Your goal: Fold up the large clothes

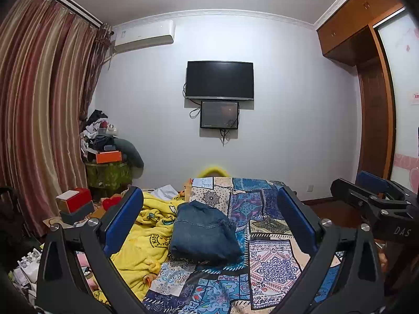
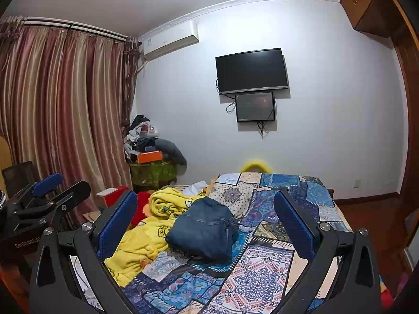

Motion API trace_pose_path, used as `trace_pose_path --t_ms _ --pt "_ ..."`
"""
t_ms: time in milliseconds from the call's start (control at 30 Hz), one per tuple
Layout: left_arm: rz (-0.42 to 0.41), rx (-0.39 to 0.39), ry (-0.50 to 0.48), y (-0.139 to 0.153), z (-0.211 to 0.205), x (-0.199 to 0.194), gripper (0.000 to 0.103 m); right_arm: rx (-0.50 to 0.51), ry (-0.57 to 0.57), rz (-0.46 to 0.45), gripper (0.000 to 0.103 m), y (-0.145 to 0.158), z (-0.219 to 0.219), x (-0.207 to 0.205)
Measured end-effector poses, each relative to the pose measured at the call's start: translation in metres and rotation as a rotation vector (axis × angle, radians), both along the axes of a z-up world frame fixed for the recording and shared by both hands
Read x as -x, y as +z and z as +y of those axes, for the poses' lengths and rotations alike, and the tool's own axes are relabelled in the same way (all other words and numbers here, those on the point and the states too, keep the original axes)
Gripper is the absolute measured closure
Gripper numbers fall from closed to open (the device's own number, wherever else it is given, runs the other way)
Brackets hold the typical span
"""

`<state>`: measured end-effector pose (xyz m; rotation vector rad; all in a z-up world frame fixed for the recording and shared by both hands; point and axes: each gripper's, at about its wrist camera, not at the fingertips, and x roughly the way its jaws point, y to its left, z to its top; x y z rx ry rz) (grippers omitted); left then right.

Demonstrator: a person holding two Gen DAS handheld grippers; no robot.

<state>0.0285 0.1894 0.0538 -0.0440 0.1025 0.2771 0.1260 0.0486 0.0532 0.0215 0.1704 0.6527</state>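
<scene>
**Folded denim on bed, both grippers spread wide**

Folded jeans (image 1: 205,231) sit as one compact blue denim bundle near the middle of the bed (image 1: 272,267), on the patchwork bedspread (image 1: 262,201), their left edge touching a crumpled yellow blanket (image 1: 146,238) that runs along the bed's left side.

Left gripper (image 1: 209,222): jaws spread wide, nothing between the blue pads, not touching the denim. Right gripper (image 2: 207,225): same, released, empty, held short of the bundle.

View differences: left wrist cam catches the right gripper at its right edge, plus a wardrobe w/ sliding door (image 1: 377,120) on the right wall. Right wrist cam catches the left gripper at its left edge, more of the striped curtain (image 2: 60,104), and a red plush item (image 2: 142,206) next to the blanket.

Containers: green bin-like stand (image 1: 108,174) in the room corner, piled w/ clothes and 1 orange box (image 1: 108,156); contents otherwise unclear.

Counts: 2 grippers, 1 denim bundle, 1 yellow blanket, 2 wall screens (TV (image 1: 220,79), smaller one below), 1 AC unit (image 1: 145,35).
</scene>
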Motion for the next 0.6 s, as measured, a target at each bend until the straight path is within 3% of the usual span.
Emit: trace_pose_path --t_ms 600 --pt "0.01 -0.004 0.001 -0.0086 -0.0013 -0.0053 0.001 0.005 -0.006 0.013 0.0 0.0021 -0.0034 0.003"
